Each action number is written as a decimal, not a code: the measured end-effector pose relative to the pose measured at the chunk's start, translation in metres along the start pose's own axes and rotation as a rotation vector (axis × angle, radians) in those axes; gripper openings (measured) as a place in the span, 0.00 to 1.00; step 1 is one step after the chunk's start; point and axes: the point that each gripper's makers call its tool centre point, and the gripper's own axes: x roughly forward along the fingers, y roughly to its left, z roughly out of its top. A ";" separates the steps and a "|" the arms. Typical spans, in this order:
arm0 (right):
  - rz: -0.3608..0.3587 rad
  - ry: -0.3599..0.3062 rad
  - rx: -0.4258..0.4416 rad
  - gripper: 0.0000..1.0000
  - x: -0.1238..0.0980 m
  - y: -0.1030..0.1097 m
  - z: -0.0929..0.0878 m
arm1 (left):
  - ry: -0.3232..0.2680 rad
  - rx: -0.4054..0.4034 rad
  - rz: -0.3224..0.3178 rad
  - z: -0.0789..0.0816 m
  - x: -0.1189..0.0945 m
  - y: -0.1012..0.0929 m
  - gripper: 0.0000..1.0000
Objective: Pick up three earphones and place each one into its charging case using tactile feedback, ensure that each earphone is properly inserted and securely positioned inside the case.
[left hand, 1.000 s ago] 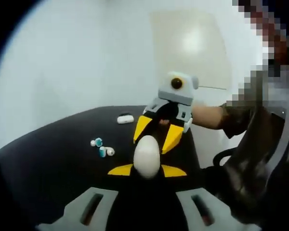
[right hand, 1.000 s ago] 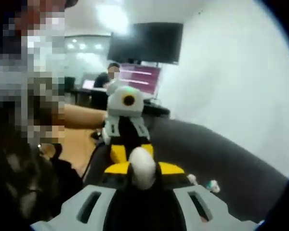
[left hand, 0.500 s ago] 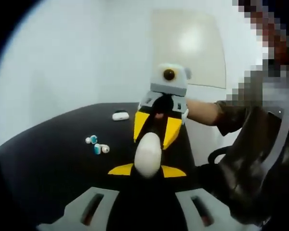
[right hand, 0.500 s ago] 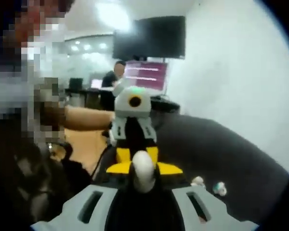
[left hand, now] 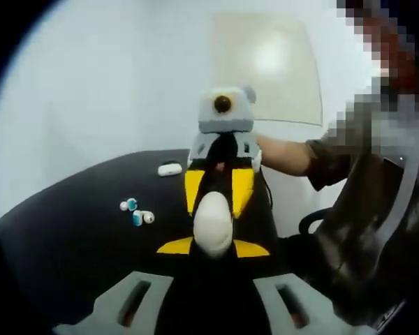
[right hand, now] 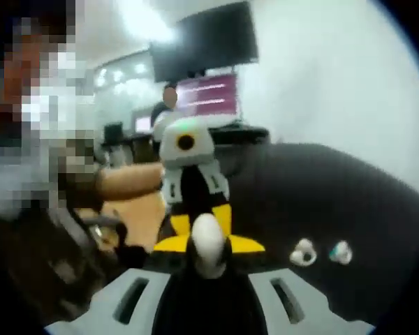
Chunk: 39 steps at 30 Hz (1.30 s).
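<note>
Two grippers: both grip one white case [left hand: 213, 223] between them, held up above the worktop [left hand: 70, 237].
Left gripper [left hand: 213, 246]: fingers pinched narrow on the near end of the case.
Right gripper [right hand: 208, 246]: fingers likewise narrow on its end; in the left gripper view it faces in from beyond the case.
Earphones: a pair with teal tips [left hand: 135, 212] lies loose on the worktop, near but apart from the grippers.
Second case [left hand: 170, 168]: small and white, farther back on the worktop.
Progress: early, I judge; the loose earphones are not yet seated, and whether the held case is open I cannot tell.
</note>
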 end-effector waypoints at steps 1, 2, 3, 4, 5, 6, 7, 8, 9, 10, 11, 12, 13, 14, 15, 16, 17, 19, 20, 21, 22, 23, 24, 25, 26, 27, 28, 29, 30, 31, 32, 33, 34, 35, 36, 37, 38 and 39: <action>0.020 -0.023 0.082 0.20 -0.001 -0.002 0.002 | 0.000 0.005 0.001 0.000 0.000 0.000 0.16; 0.046 -0.050 0.175 0.20 -0.001 -0.004 0.002 | 0.001 0.007 0.002 0.000 0.000 0.000 0.16; 0.067 -0.071 0.232 0.20 -0.001 -0.006 0.003 | 0.001 0.005 0.002 0.000 0.000 0.000 0.16; 0.084 -0.093 0.277 0.20 -0.001 -0.008 0.004 | 0.000 0.006 0.003 0.000 0.000 0.001 0.16; 0.092 -0.122 0.297 0.21 0.000 -0.009 0.004 | -0.001 0.007 0.006 0.000 0.000 0.001 0.16; 0.106 -0.140 0.298 0.21 0.000 -0.009 0.004 | -0.001 0.006 0.008 0.000 0.000 0.001 0.16; 0.106 -0.148 0.294 0.21 -0.001 -0.010 0.003 | -0.002 0.005 0.009 0.000 0.000 0.001 0.16; 0.100 -0.157 0.286 0.21 -0.002 -0.010 0.005 | -0.003 0.005 0.009 0.000 0.000 0.001 0.16; 0.072 -0.191 0.249 0.21 -0.003 -0.013 0.011 | -0.005 0.006 0.008 0.001 0.000 0.001 0.16; 0.050 -0.212 0.205 0.21 -0.004 -0.016 0.014 | -0.005 0.007 0.008 0.001 0.000 0.001 0.16; 0.033 -0.234 0.181 0.21 -0.005 -0.017 0.016 | -0.006 0.006 0.008 0.001 0.000 0.001 0.16; 0.033 -0.232 0.186 0.21 -0.005 -0.017 0.015 | -0.006 0.004 0.008 0.001 0.000 0.001 0.16; 0.028 -0.238 0.192 0.21 -0.007 -0.018 0.015 | -0.007 0.003 0.008 0.001 0.000 0.001 0.16; 0.010 -0.250 0.184 0.21 -0.008 -0.021 0.016 | -0.008 0.003 0.008 0.001 0.000 0.001 0.16; -0.024 -0.266 0.159 0.21 -0.009 -0.026 0.018 | -0.008 0.001 0.008 0.001 0.000 0.001 0.16; -0.053 -0.277 0.139 0.21 -0.010 -0.030 0.019 | -0.009 0.000 0.008 0.001 0.000 0.002 0.16; -0.060 -0.280 0.127 0.22 -0.011 -0.029 0.019 | -0.011 -0.003 0.010 0.001 0.000 0.002 0.17; -0.096 -0.336 0.091 0.22 -0.018 -0.035 0.029 | -0.010 -0.010 0.010 0.001 0.000 0.002 0.17; -0.109 -0.380 0.088 0.22 -0.024 -0.037 0.036 | -0.010 -0.012 0.010 0.001 0.000 0.003 0.17; -0.131 -0.445 0.098 0.22 -0.035 -0.043 0.048 | -0.011 -0.015 0.013 0.001 0.000 0.003 0.17; -0.152 -0.507 0.117 0.22 -0.047 -0.048 0.058 | -0.011 -0.017 0.014 0.001 0.000 0.004 0.17; -0.187 -0.565 0.142 0.22 -0.064 -0.058 0.070 | -0.011 -0.020 0.016 0.001 0.000 0.004 0.17; -0.241 -0.599 0.145 0.21 -0.077 -0.069 0.076 | -0.012 -0.022 0.019 0.001 0.000 0.005 0.17; -0.301 -0.618 0.134 0.21 -0.089 -0.079 0.081 | -0.012 -0.024 0.021 0.001 -0.001 0.005 0.17; -0.368 -0.616 0.138 0.21 -0.098 -0.090 0.081 | -0.013 -0.026 0.022 0.001 -0.001 0.006 0.17; -0.415 -0.599 0.126 0.20 -0.104 -0.098 0.081 | -0.013 -0.027 0.024 0.001 -0.001 0.006 0.17; -0.451 -0.580 0.116 0.20 -0.109 -0.106 0.079 | -0.014 -0.025 0.027 0.001 -0.001 0.007 0.17; -0.473 -0.556 0.124 0.20 -0.110 -0.111 0.076 | -0.015 -0.025 0.029 0.001 -0.001 0.007 0.17; -0.516 -0.496 0.136 0.20 -0.111 -0.121 0.068 | -0.015 -0.024 0.030 0.001 0.000 0.007 0.17; -0.544 -0.447 0.125 0.20 -0.109 -0.127 0.062 | -0.015 -0.023 0.031 0.001 -0.001 0.007 0.17; -0.577 -0.402 0.124 0.20 -0.108 -0.134 0.055 | -0.015 -0.023 0.032 0.001 -0.001 0.008 0.17; -0.609 -0.355 0.131 0.20 -0.106 -0.141 0.047 | -0.015 -0.024 0.032 0.001 -0.001 0.008 0.17; -0.628 -0.299 0.137 0.20 -0.103 -0.146 0.039 | -0.016 -0.023 0.032 0.001 -0.001 0.008 0.17; -0.643 -0.249 0.146 0.20 -0.098 -0.152 0.030 | -0.016 -0.023 0.032 0.001 -0.001 0.008 0.17; -0.646 -0.200 0.150 0.20 -0.093 -0.155 0.022 | -0.016 -0.022 0.034 0.001 -0.001 0.008 0.17; -0.640 -0.170 0.157 0.19 -0.087 -0.157 0.016 | -0.016 -0.022 0.036 0.001 -0.001 0.008 0.17; -0.616 -0.148 0.178 0.19 -0.080 -0.158 0.011 | -0.016 -0.021 0.036 0.001 -0.001 0.008 0.17; -0.602 -0.143 0.205 0.19 -0.075 -0.159 0.009 | -0.016 -0.022 0.036 0.001 -0.001 0.008 0.17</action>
